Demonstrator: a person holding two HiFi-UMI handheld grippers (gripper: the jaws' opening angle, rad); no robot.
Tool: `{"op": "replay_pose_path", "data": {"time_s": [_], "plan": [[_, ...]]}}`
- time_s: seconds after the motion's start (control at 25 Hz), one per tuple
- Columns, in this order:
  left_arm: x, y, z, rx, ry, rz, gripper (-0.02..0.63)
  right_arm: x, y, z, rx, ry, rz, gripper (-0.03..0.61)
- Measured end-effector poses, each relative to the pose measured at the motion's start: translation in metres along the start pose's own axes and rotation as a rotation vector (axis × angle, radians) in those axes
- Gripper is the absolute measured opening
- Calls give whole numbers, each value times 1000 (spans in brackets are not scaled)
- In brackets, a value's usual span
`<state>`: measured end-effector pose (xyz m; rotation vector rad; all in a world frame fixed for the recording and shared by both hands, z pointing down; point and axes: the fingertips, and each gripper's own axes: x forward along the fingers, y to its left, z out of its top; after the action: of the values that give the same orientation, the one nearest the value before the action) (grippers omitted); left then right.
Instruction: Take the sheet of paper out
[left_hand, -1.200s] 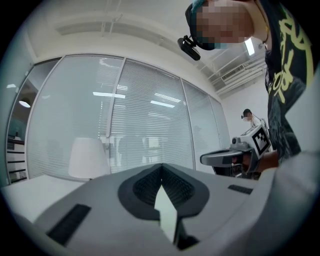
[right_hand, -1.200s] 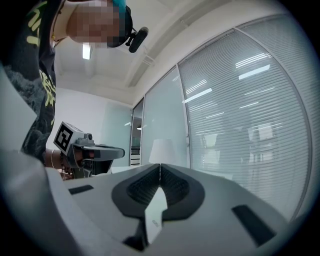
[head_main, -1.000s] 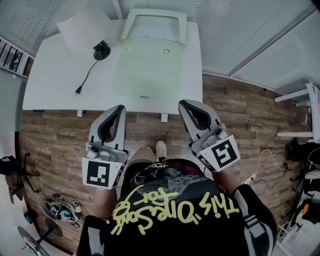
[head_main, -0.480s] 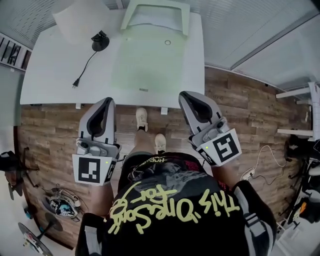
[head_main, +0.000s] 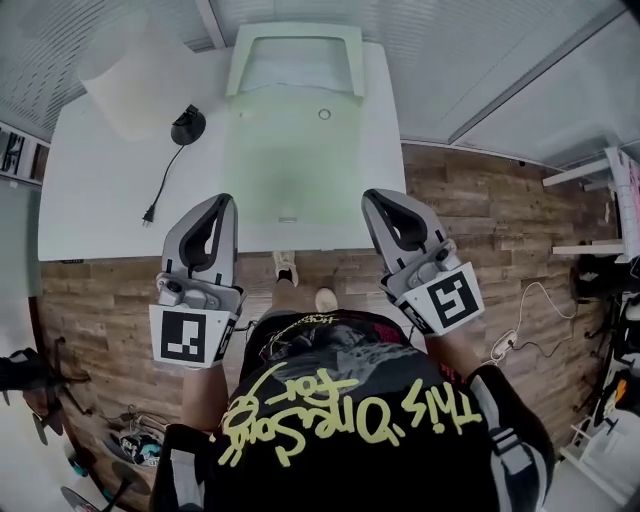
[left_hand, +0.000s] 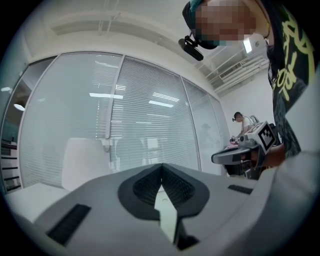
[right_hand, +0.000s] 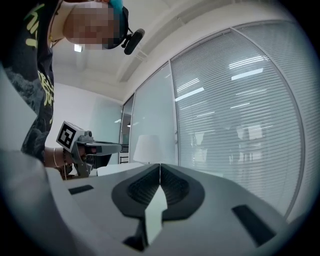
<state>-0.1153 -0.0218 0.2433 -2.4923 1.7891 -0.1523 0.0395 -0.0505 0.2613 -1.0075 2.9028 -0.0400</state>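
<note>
A pale green, see-through folder (head_main: 288, 150) with a small round snap (head_main: 324, 114) lies flat on the white table (head_main: 100, 190); I cannot make out a separate sheet inside it. My left gripper (head_main: 213, 204) is shut and empty, its tips over the table's front edge, left of the folder. My right gripper (head_main: 384, 198) is also shut and empty, with its tips at the front edge near the table's right corner. In the left gripper view the jaws (left_hand: 161, 172) meet with nothing between them, and so do they in the right gripper view (right_hand: 160, 169).
A lamp with a white shade (head_main: 128, 68) and black base (head_main: 186, 126) stands at the table's back left; its cord ends in a plug (head_main: 149, 212). A white chair-like frame (head_main: 295, 55) stands behind the table. Glass walls with blinds (left_hand: 140, 115) lie beyond, and cables lie on the wooden floor (head_main: 520, 210).
The person has stepped closer to the table. Both grippers have come forward from over the floor to the table's front edge, still shut and empty.
</note>
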Motion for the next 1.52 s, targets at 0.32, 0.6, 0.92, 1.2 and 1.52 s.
{"op": "replay_pose_path", "data": {"time_s": [0.32, 0.6, 0.92, 1.2, 1.52], "plan": [[37, 27, -7, 20, 16, -62, 6, 33, -20, -5, 12, 19, -54, 8], [68, 47, -24, 49, 56, -140, 6, 64, -31, -9, 19, 43, -94, 8], [114, 57, -37, -17, 98, -205, 8, 97, -53, -24, 38, 96, -140, 8], [132, 67, -55, -4, 141, -243, 6, 119, -61, -29, 58, 101, -188, 8], [150, 68, -76, -27, 173, -308, 6, 137, -72, -49, 64, 135, -186, 8]]}}
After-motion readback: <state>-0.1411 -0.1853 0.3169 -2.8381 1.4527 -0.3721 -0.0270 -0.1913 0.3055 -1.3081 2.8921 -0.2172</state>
